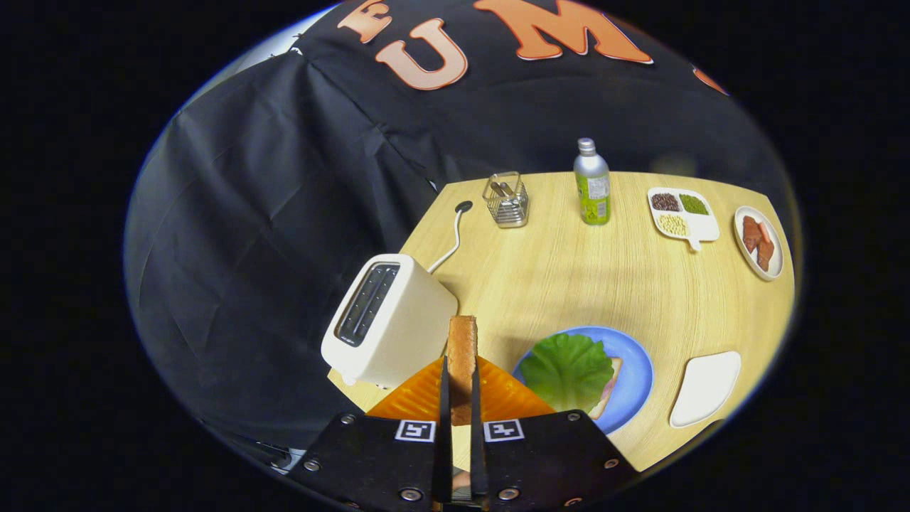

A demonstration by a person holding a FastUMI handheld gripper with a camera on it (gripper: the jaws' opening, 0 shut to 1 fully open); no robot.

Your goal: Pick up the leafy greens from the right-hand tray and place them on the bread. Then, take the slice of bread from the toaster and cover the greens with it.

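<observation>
A slice of bread (462, 359) stands edge-on between my fingers, and my gripper (461, 370) is shut on it, held above the table. The white toaster (387, 320) stands just left of the fingers with its slots empty. To the right of the fingers lies a blue plate (636, 377) holding a bread slice (610, 391) with a green leaf (569, 370) spread on top of it. The white tray (705, 387) right of the plate is bare.
At the back of the wooden table (569, 277) stand a wire holder (506, 199), a green bottle (592, 183), a divided dish of grains (682, 213) and a plate of meat slices (758, 242). The toaster's white cord (449, 245) runs to the back edge.
</observation>
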